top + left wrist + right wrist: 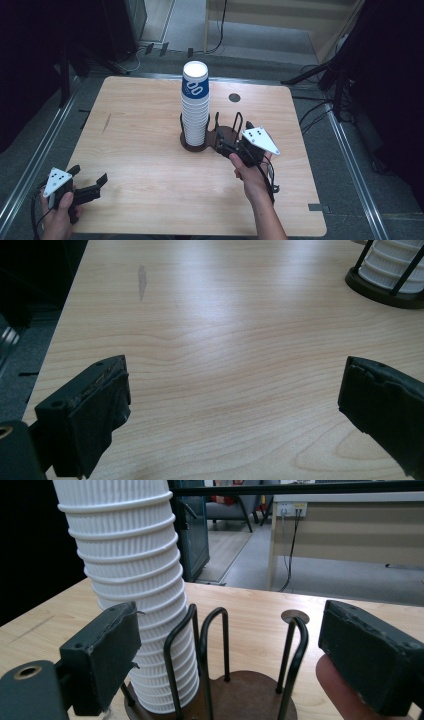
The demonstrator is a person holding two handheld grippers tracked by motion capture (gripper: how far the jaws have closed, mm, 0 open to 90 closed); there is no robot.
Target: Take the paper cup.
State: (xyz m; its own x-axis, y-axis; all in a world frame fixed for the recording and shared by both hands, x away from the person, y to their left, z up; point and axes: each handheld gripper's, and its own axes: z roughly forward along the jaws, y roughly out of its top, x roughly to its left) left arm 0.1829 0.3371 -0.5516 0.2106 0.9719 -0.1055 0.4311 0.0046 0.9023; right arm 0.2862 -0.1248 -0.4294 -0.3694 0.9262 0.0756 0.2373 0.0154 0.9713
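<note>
A tall stack of white ribbed paper cups (195, 107), the top one with a blue logo, stands upside down in the left bay of a black wire rack on a brown base (226, 134). The right bay holds nothing. My right gripper (223, 143) is at the rack's right bay, open, with nothing between its pads. In the right gripper view the stack (130, 580) rises at left and the rack's wire loops (200, 650) stand just ahead of my right gripper (230, 630). My left gripper (89, 176) rests open at the table's near left corner, over bare wood (235, 385).
The wooden table (140, 165) has a round grommet hole (234, 97) behind the rack and a dark streak (106, 123) at left. Black stand legs and cables lie on the floor around the table. A fingertip (340, 690) shows under the right pad.
</note>
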